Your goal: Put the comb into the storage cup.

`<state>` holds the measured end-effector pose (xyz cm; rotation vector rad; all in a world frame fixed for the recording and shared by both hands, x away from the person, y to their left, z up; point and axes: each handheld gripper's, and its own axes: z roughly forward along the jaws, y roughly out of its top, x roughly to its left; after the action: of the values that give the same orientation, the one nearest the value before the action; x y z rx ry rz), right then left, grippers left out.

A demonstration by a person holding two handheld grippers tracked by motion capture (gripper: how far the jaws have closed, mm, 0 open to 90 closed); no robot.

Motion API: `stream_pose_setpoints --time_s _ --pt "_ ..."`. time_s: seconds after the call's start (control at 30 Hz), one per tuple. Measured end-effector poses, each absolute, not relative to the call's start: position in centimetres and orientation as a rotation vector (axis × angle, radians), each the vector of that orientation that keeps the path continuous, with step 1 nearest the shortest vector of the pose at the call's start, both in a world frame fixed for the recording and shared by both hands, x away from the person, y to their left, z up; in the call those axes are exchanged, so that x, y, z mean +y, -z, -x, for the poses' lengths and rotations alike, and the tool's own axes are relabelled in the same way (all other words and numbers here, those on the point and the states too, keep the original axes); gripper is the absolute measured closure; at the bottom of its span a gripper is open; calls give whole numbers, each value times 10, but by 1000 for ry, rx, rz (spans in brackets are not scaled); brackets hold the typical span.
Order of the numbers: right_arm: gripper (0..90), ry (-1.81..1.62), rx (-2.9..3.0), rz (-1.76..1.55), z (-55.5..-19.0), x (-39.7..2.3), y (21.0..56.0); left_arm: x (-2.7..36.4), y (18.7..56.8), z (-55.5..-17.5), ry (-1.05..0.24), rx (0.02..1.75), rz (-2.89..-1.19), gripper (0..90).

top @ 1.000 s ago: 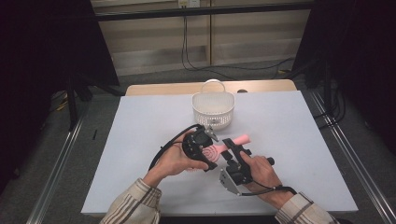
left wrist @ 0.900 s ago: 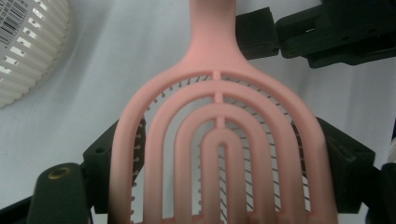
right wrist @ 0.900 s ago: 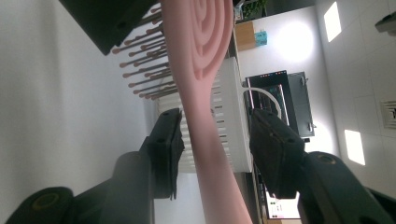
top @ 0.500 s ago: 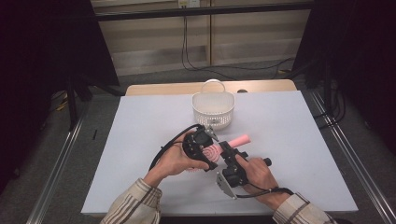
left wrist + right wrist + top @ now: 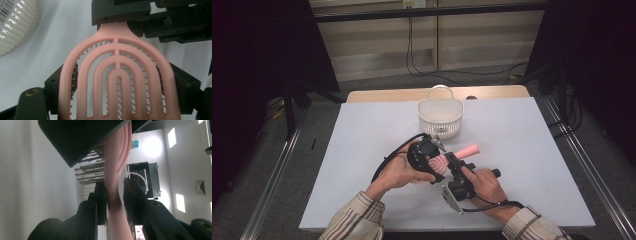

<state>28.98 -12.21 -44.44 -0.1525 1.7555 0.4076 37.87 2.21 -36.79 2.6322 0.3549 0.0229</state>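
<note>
Both tongs pinch one pink hairbrush (image 5: pixel 442 164): left tongs (image 5: pixel 435 167) on its head, right tongs (image 5: pixel 453 161), just closing, seemingly on its neck.

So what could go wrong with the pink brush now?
Both grippers hold the pink hairbrush above the table: the left gripper clamps its head, while the right gripper has just been closing on the neck. If the hands pull different ways, the thin neck might bend or slip. The basket stands close, so a swing could knock it.
</note>
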Motion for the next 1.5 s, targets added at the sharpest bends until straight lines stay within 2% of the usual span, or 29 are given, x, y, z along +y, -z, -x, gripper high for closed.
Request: stream_pose_setpoints --time_s 0.23,0.83,1.07,1.13,1.23,1.5 --pt "781 -373 1760 168 -290 -120 448 21 369 -379 -16 361 -2638 200" --pt "806 -328 1730 224 -289 -121 449 22 369 -380 13 376 -2609 195" --pt "810 -340 1722 213 -289 -122 448 24 367 -380 -31 334 -2593 188" --pt "813 -339 1720 209 -288 -123 447 24 368 -380 -42 337 -2589 180" --pt "814 -331 1720 215 -288 -123 446 23 368 -380 -68 347 -2585 107" --pt "815 -331 1722 195 -289 -125 446 26 366 -380 -78 359 -2556 71"
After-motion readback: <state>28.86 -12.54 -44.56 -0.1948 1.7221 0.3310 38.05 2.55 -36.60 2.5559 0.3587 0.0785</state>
